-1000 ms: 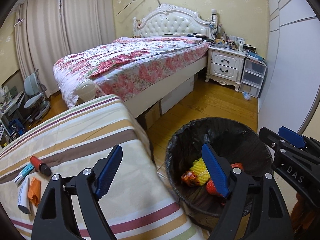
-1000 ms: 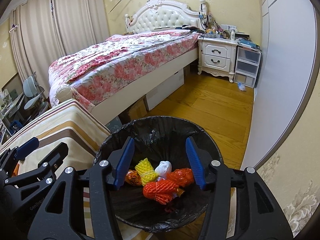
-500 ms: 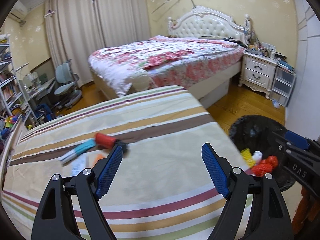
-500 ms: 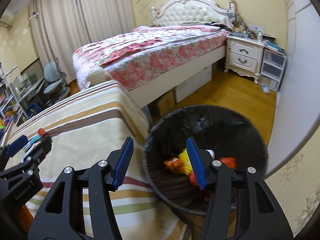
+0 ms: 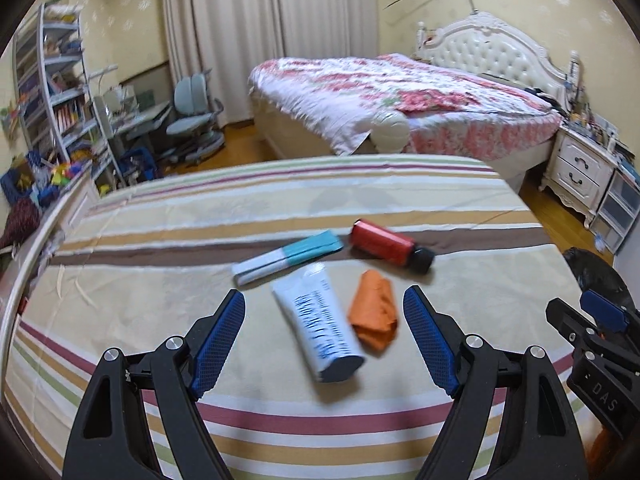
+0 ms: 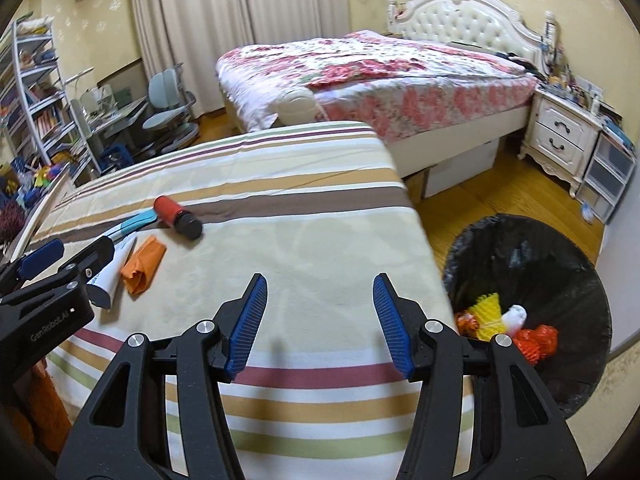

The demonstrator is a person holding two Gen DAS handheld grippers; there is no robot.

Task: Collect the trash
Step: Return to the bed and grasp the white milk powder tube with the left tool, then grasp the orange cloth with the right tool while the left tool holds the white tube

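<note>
Four pieces of trash lie on the striped bedcover [image 5: 160, 240] ahead of my left gripper [image 5: 324, 332], whose jaws stand wide with nothing between the pads. Framed in that gap are the white tube [image 5: 316, 320] and, touching it on the right, a crumpled orange wrapper [image 5: 374, 314]; beyond lie a teal-and-white tube [image 5: 288, 258] and a red bottle with a black cap [image 5: 388, 246]. The white tube's long axis runs away from the fingers, slanting slightly left, so I judge the jaws could close across its width. My right gripper [image 6: 320, 324], moderately open and empty, hovers over bare cloth, well apart from the pile. The lined bin [image 6: 560, 248] sits on the floor to the right, so the left hand is nearer the trash.
</note>
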